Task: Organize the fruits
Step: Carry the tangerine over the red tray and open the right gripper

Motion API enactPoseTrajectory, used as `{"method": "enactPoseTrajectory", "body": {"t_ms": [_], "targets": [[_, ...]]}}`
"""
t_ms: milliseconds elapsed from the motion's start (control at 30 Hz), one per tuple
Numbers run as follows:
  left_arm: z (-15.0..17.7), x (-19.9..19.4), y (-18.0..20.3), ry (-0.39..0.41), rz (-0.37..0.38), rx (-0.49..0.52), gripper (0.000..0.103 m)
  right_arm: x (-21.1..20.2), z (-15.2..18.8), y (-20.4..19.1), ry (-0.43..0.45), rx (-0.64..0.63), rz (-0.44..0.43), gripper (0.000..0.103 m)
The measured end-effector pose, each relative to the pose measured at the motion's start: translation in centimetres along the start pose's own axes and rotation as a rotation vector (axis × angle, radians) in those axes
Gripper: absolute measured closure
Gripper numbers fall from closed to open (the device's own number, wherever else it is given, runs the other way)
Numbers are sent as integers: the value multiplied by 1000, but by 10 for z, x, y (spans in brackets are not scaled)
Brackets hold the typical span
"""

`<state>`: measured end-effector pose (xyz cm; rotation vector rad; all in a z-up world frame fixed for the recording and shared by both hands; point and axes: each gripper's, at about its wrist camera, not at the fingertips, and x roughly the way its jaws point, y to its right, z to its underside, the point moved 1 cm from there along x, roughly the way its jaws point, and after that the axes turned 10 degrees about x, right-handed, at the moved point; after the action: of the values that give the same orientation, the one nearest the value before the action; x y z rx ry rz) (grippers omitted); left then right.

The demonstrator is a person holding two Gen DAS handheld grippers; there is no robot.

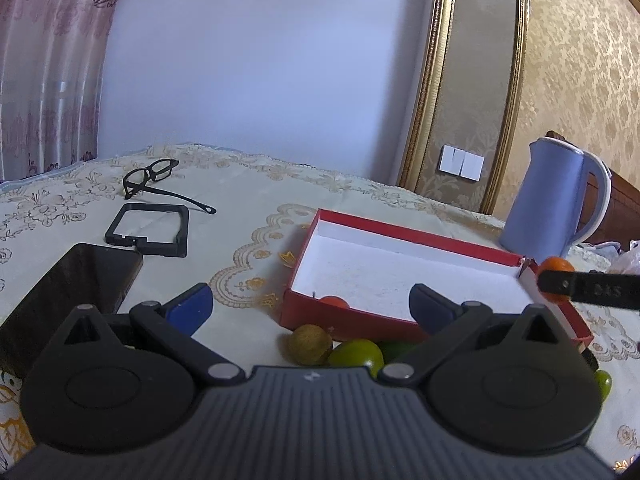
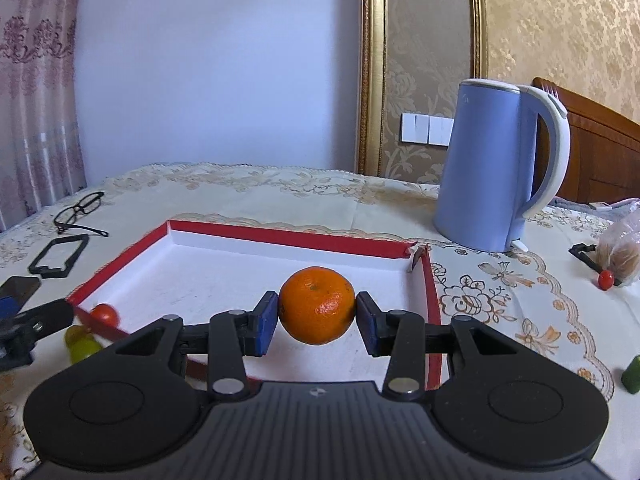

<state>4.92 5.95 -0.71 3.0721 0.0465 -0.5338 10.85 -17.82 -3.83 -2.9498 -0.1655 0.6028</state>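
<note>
My right gripper [image 2: 317, 317] is shut on an orange mandarin [image 2: 317, 305] and holds it above the near part of a shallow red box with a white inside [image 2: 280, 236]. The mandarin also shows in the left wrist view [image 1: 556, 266] at the box's right corner. A small red tomato [image 2: 105, 314] lies in the box's near left corner. My left gripper [image 1: 312, 308] is open and empty, just in front of the box [image 1: 400, 232]. A brown fruit [image 1: 310, 344] and a green fruit [image 1: 354, 356] lie on the cloth below it.
A blue kettle [image 2: 492, 168] stands behind the box at the right. Glasses [image 1: 154, 178], a black frame [image 1: 150, 228] and a dark phone [image 1: 72, 284] lie to the left. A plastic bag [image 2: 624, 248], a cherry tomato [image 2: 605, 279] and a green fruit [image 2: 633, 376] lie at the right.
</note>
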Motion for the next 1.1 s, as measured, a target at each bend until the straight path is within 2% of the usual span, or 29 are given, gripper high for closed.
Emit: {"method": "enactPoseTrajectory", "body": {"t_ms": [333,1100], "targets": [[0,2,-3,-13,6,-24,0,26,-8,1,-46,1,28,61],[1,4,-3,-15,8,-11,0,47,-16,-15,-82,-52,42,61]]}}
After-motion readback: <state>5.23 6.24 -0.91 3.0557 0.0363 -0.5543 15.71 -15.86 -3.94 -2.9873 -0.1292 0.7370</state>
